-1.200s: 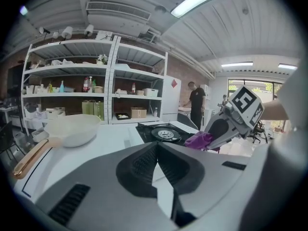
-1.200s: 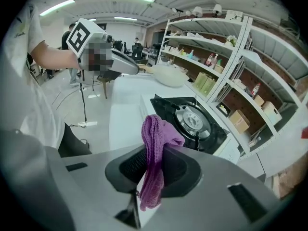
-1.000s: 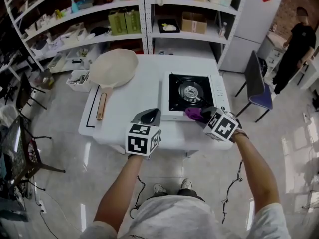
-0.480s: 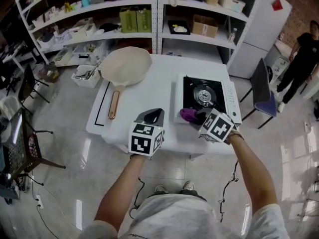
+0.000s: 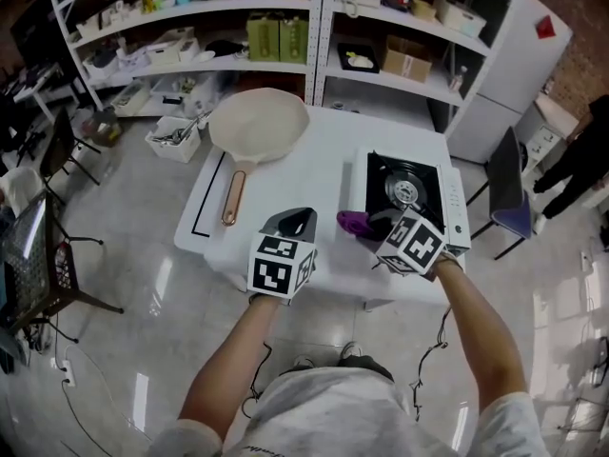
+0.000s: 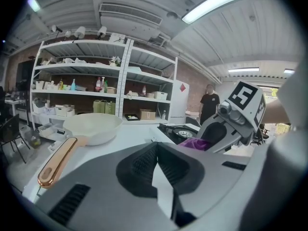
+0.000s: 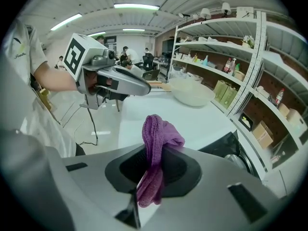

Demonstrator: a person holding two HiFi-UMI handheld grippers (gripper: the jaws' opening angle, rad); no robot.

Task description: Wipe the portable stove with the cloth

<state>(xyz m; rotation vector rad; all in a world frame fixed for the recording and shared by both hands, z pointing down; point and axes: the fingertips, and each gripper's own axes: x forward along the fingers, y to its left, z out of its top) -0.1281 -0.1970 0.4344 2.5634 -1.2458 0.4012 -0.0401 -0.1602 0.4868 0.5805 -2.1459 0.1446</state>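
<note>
Nearest to us, our two bare forearms reach out over the glossy tiled floor point(image 5: 124, 284) toward the near edge of the white rectangular table point(image 5: 304, 184).

Our left gripper point(image 5: 295, 220) hangs just above that edge. In the left gripper view its jaws meet at the tips with nothing between them point(image 6: 156, 154).

Our right gripper point(image 5: 377, 227) sits close beside it. Its jaws are pinched on the purple knitted cloth point(image 7: 158, 134), which bunches up past the tips and trails down behind them. In the head view the cloth point(image 5: 350, 222) hangs just left of the near left corner of the portable stove point(image 5: 428, 174), a white box with a black top and a round burner. We cannot tell whether the cloth touches the stove. The right gripper view shows only the stove's black edge point(image 7: 232, 147), at the right, just beyond the jaws.

Farther along the table, well apart from the stove, lies a cream round frying pan point(image 5: 259, 127). Its copper-coloured handle point(image 5: 233, 196) points back toward us.

Beyond the table stand white metal shelves point(image 5: 314, 50) loaded with boxes and bottles. A dark chair point(image 5: 509, 184) and a person in dark clothes point(image 5: 585, 155) are off to the right.
</note>
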